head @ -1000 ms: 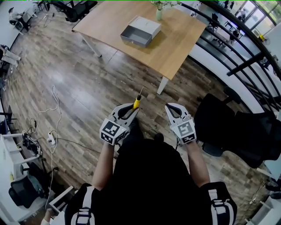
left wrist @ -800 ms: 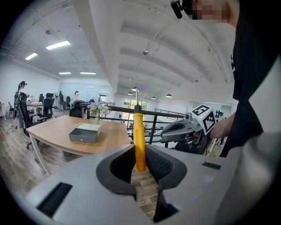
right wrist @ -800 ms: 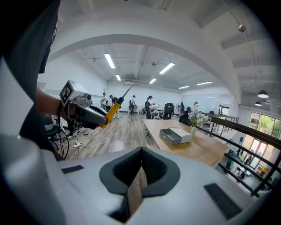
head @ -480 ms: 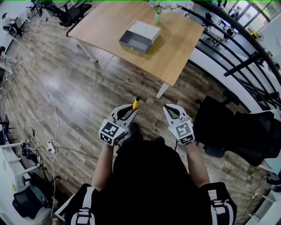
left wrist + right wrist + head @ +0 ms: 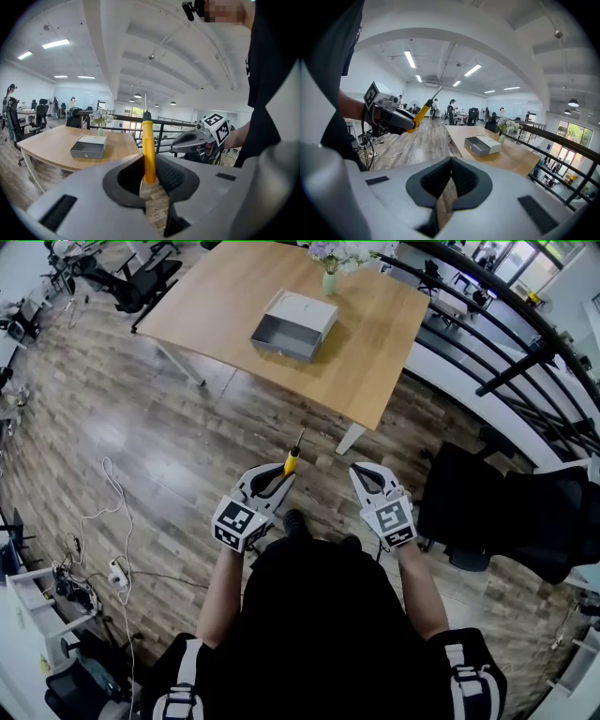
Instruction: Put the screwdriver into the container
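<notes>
My left gripper [image 5: 277, 480] [image 5: 149, 174] is shut on a yellow-handled screwdriver [image 5: 292, 457] [image 5: 148, 150] [image 5: 423, 110], whose thin metal shaft points away from me toward the table. The grey open container [image 5: 292, 326] [image 5: 88, 149] [image 5: 480, 146], a shallow drawer-like box with a white lid part behind it, rests on the wooden table [image 5: 366, 343] well ahead of both grippers. My right gripper [image 5: 368, 476] [image 5: 451, 180] is held beside the left one over the floor, jaws closed with nothing between them.
A small vase of flowers [image 5: 329, 277] stands at the table's far edge. A black railing [image 5: 506, 371] runs along the right, with black chairs [image 5: 497, 512] near my right side. A white cable [image 5: 112, 493] and power strip lie on the wooden floor to the left.
The table and container have slid slightly left and up in the head view as I shifted. Both grippers hold the same pose, the screwdriver still in the left one.
</notes>
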Demonstrator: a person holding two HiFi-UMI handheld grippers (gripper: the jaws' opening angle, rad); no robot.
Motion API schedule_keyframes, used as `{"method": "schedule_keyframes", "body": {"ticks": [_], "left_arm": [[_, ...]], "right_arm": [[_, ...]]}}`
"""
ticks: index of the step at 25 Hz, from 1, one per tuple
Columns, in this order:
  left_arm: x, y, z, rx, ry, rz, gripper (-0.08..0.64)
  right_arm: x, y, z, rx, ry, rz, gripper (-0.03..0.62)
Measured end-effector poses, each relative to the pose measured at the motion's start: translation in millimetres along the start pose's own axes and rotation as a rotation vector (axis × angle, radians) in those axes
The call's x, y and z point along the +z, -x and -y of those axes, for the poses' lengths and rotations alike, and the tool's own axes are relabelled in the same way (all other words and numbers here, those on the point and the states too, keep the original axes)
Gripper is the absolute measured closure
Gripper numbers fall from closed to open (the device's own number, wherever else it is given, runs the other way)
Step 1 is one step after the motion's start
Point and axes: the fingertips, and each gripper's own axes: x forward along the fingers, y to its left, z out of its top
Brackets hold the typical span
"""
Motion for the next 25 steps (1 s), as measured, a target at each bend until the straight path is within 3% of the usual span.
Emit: {"method": "schedule_keyframes", "body": {"ticks": [25], "left_arm": [[-25.6, 66.8, -90.1, 0.037, 0.044, 0.013, 0.477]], "right_arm": [[43.6, -94.5, -61.5, 0.047, 0.062, -0.026, 0.568]]}}
